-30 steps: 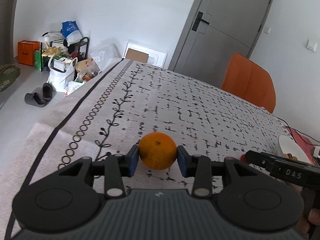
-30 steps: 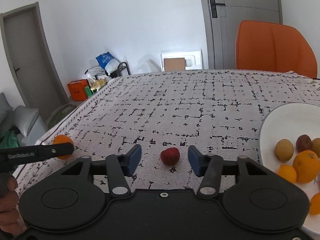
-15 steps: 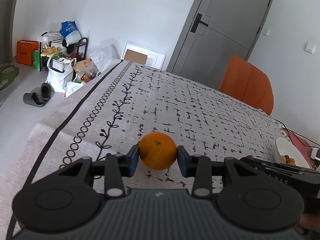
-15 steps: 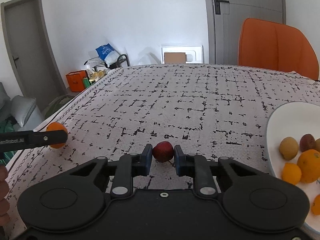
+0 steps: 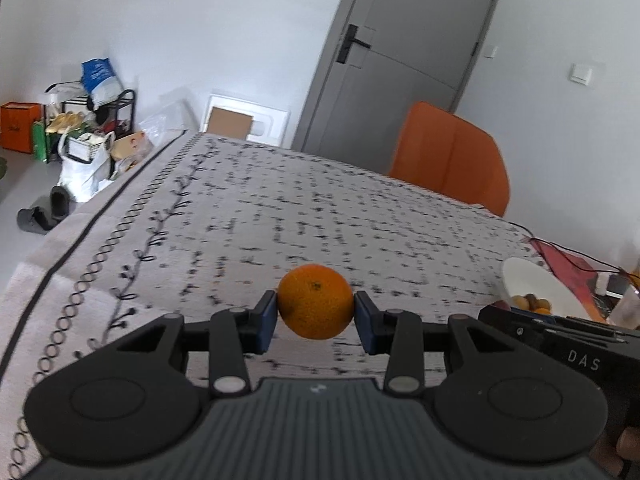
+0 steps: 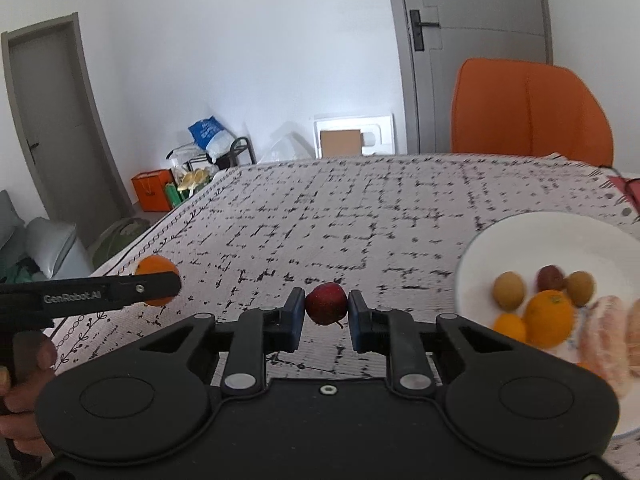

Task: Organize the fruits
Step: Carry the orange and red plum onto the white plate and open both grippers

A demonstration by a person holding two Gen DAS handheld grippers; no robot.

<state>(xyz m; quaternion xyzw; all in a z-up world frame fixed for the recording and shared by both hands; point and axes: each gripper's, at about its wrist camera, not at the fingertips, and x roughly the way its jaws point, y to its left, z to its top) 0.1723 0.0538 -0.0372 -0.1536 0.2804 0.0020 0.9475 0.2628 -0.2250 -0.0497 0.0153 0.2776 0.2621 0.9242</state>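
Two fruits are held clear of the table, one per gripper. The round orange citrus fruit (image 5: 315, 301) sits between the blue pads of the left gripper (image 5: 315, 320), whose jaws are clamped on its sides. The small dark-red apple-like fruit (image 6: 326, 303) is pinched in the right gripper (image 6: 326, 318), whose jaws have just been closing onto it and now press it from both sides, its stem pointing down.

Beneath both lies a white tablecloth with a black broken-grid print (image 6: 360, 220), edged along its left side with a black chain-and-vine border (image 5: 120, 256).

At the right of the table stands a white round plate (image 6: 560, 240). It carries two tan oval fruits, one dark-red fruit, two orange citrus fruits and peeled pale-orange segments at its near right edge; the view there is blurred. In the left wrist view, the right gripper's black body partly hides the plate.

Beyond the table's far edge stands an orange upholstered chair (image 6: 528, 108), and behind it a grey door with a black handle (image 5: 400, 40) in a white wall. Bags and an orange box (image 6: 152, 188) are piled on the floor at the far left.
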